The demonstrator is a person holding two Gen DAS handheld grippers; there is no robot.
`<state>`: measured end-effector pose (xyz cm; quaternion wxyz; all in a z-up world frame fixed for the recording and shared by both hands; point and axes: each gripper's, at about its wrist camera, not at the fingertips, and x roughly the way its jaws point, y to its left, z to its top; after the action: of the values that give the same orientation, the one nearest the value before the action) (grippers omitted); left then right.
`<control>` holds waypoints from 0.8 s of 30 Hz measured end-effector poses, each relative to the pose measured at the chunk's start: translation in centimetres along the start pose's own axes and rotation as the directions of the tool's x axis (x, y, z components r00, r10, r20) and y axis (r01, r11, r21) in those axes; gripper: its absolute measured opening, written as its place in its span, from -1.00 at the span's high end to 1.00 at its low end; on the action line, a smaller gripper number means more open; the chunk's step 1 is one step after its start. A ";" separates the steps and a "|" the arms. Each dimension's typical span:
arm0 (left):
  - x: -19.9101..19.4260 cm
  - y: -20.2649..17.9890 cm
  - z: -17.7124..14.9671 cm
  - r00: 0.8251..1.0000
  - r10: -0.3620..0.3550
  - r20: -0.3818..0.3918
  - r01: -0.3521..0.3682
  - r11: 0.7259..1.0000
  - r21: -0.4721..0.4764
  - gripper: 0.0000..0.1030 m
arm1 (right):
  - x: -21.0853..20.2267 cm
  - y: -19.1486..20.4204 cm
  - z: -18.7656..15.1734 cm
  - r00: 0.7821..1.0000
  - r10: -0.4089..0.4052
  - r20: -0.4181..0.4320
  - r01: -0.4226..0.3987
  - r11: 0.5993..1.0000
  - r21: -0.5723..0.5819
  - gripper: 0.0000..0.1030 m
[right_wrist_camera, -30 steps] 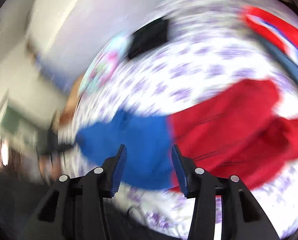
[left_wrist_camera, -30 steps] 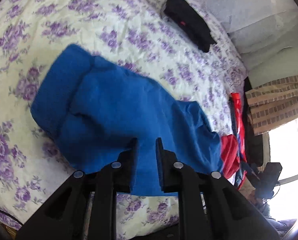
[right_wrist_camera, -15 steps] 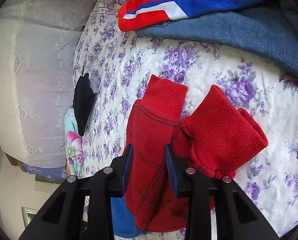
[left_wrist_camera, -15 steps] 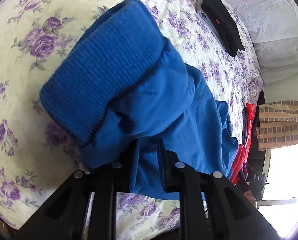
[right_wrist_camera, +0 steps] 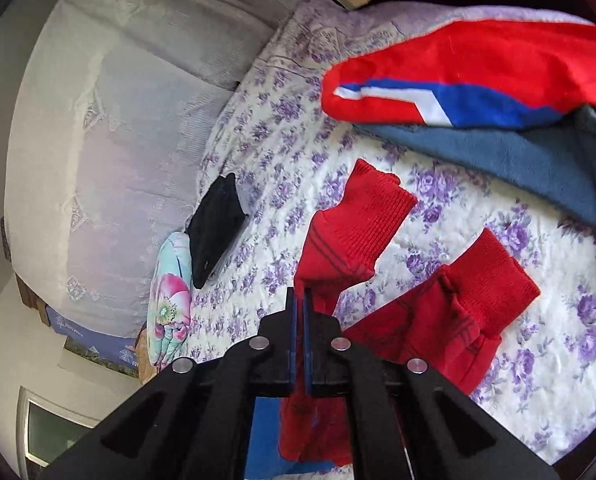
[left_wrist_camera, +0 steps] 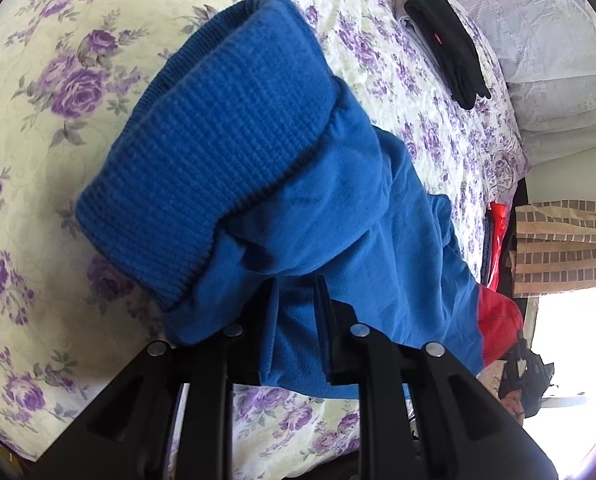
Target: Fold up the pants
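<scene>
Up close in the left wrist view, the left gripper (left_wrist_camera: 294,292) has its fingers closed on a fold of the blue pants (left_wrist_camera: 338,208), the fabric pinched between the two pads. The pants are bunched over the fingers, and their ribbed band (left_wrist_camera: 218,160) sits just beyond, to the left, standing up off the bed (left_wrist_camera: 58,60). The rest of the blue cloth trails to the right along the flowered bedspread toward a bit of red cloth at the near right edge. A black folded item (left_wrist_camera: 446,56) lies far off on the bed, near the pale pillows (left_wrist_camera: 558,60).

In the right wrist view, the right gripper (right_wrist_camera: 299,300) has just been closing and its fingers now stand almost together, with the edge of the red pants (right_wrist_camera: 338,240) caught in the narrow slit between them. Both red legs spread away from the fingers, one ribbed cuff (right_wrist_camera: 374,208) farther off and the other cuff (right_wrist_camera: 494,280) to the right, both lying on the bedspread. Beyond them at the far right sits a red, white and blue garment (right_wrist_camera: 478,80) on top of a grey-blue cloth (right_wrist_camera: 518,160). A floral cushion (right_wrist_camera: 170,300) lies to the left, touching the black folded item.
</scene>
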<state>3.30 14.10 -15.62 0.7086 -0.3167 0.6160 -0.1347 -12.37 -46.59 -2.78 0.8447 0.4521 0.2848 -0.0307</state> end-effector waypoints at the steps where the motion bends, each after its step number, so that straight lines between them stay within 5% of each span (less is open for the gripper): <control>1: 0.0 0.0 0.1 1.000 0.000 -0.004 0.000 1.000 0.004 0.66 | -1.0 -0.1 -0.3 1.000 -0.018 0.012 0.018 1.000 -0.002 0.96; 8: 0.2 -0.1 0.2 1.000 -0.007 -0.022 0.007 1.000 0.019 0.66 | 0.6 -8.5 -2.9 0.979 -0.193 -0.064 0.201 0.967 0.158 0.96; 11: 0.0 -0.1 0.2 1.000 -0.013 -0.021 0.013 1.000 0.013 0.66 | 1.3 -10.7 -3.8 0.986 -0.145 -0.077 0.160 0.952 0.259 0.94; 13: -0.1 -0.3 0.0 1.000 -0.007 -0.017 0.007 1.000 0.015 0.62 | 0.9 -10.3 -3.4 0.986 -0.137 -0.090 0.155 0.958 0.243 0.88; 17: -1.4 -1.7 -0.7 1.000 0.014 0.012 -0.015 0.997 0.078 0.15 | -1.0 -6.7 -1.9 0.994 -0.102 -0.050 0.109 0.983 0.151 0.87; 21: -2.6 -4.2 -1.4 0.996 0.043 0.080 -0.057 0.980 0.191 0.08 | 0.5 -3.0 -1.2 0.999 -0.030 -0.045 0.033 0.998 0.062 0.88; 24: -3.0 -5.4 -1.8 0.994 0.045 0.104 -0.069 0.968 0.242 0.07 | 2.1 -2.0 -1.6 0.990 -0.119 -0.069 0.119 0.993 0.000 0.88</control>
<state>2.02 11.19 -10.02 0.7753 -0.2148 0.5680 -0.1737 -11.93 -46.08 -6.07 0.8301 0.4368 0.3403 -0.0659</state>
